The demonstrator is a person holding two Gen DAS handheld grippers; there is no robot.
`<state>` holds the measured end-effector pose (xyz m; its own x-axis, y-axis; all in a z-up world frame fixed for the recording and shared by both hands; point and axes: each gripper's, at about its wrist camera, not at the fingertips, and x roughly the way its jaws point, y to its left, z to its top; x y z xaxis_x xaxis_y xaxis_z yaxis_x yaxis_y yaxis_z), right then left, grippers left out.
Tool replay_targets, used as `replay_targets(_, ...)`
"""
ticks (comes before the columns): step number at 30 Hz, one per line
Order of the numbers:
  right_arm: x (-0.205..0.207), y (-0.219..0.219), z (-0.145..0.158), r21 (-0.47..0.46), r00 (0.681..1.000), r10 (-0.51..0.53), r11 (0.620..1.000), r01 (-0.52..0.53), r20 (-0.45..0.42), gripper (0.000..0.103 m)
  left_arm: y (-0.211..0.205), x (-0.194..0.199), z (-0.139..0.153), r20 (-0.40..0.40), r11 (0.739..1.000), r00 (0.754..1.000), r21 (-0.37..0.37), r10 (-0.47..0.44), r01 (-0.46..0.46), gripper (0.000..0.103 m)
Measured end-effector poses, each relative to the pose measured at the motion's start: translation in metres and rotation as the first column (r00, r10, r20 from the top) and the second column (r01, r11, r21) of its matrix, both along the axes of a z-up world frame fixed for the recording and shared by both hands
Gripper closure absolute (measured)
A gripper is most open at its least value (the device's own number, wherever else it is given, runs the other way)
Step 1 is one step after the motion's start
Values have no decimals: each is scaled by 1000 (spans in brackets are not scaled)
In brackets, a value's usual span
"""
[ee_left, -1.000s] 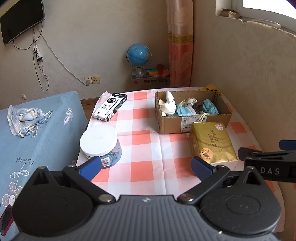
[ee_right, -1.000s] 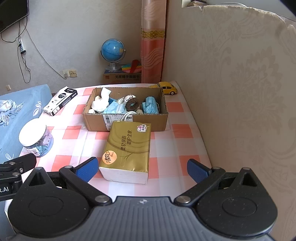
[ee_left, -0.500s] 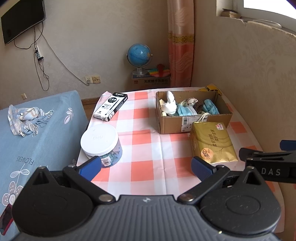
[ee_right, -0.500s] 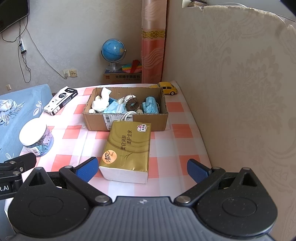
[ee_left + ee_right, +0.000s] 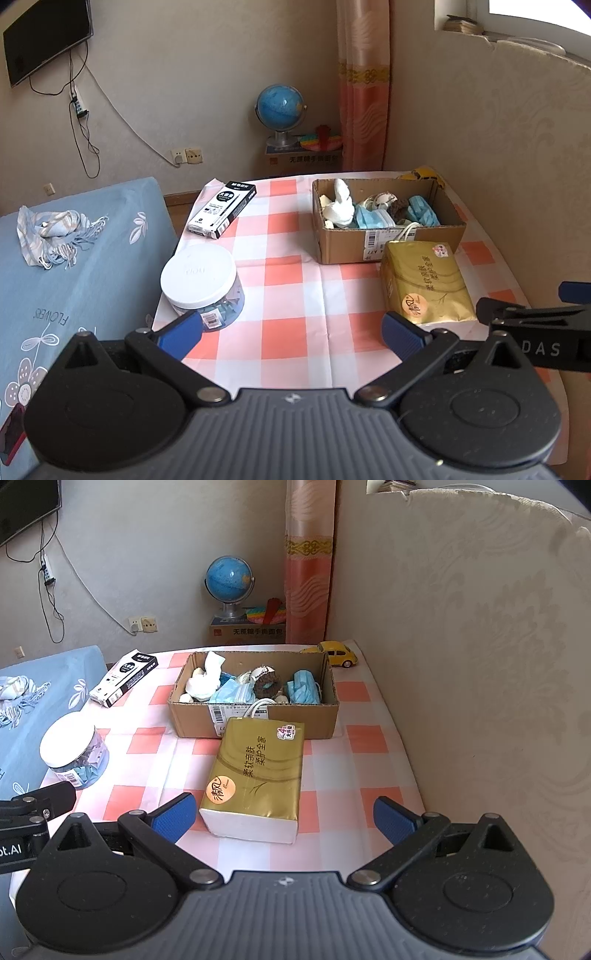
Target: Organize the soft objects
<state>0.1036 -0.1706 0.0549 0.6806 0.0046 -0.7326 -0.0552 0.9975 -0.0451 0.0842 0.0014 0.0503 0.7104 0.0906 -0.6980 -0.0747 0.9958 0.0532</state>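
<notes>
Gold tissue pack (image 5: 256, 775) before cardboard box (image 5: 258, 723); both grippers wide, empty

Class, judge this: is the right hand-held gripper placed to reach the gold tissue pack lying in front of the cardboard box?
Probably yes: the right hand-held gripper is open, the gold tissue pack lies straight ahead between its fingers, and nothing sits between them.

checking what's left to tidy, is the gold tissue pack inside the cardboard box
No, the gold tissue pack lies on the checked tablecloth in front of the cardboard box, outside it.

Beige walls (image 5: 184, 74), pink curtain (image 5: 364, 85), wall-mounted television (image 5: 44, 40)
</notes>
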Motion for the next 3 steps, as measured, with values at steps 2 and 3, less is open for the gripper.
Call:
replay_targets(2,0,1,0,-2,1000,1,1000,-1,0,0,0,1,-1,-2,1000,1000,0,1,-1,1)
replay_targets(3,0,1,0,-1,1000,1,1000,-1,0,0,0,1,-1,-4,1000,1000,0,1,-1,1)
